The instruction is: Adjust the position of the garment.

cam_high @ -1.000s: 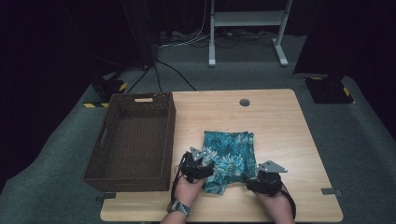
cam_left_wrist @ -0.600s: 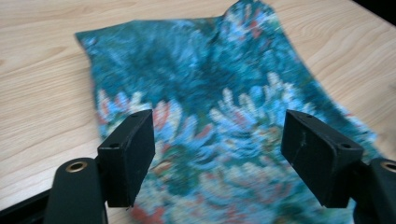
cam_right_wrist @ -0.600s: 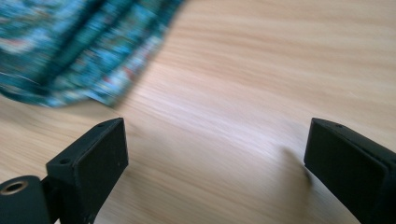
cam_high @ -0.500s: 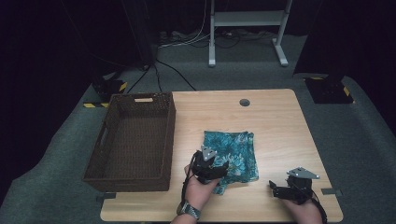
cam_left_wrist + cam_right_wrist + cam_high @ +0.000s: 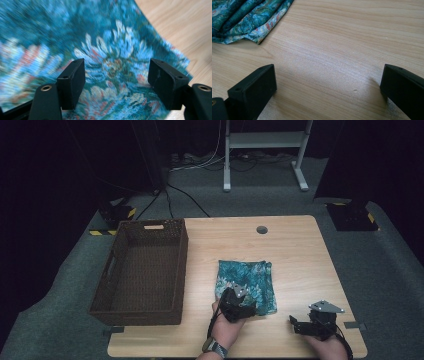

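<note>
Dark room, pale wooden counter (image 5: 300,250), and a folded teal floral cloth (image 5: 247,282) lying a little toward the near edge, its long axis running from near edge to far. Left gripper (image 5: 239,306) sits right over the cloth's near end, jaws parted, patterned fabric spread beneath and between them but not pinched. Right gripper (image 5: 300,326) waits by the near right corner, jaws released wide over bare wood, with the cloth well off to its left. A woven basket (image 5: 115,275) stands along the left edge. So the left hand is plainly nearer; I'd judge the next grab is its to make, at that near end.
</note>
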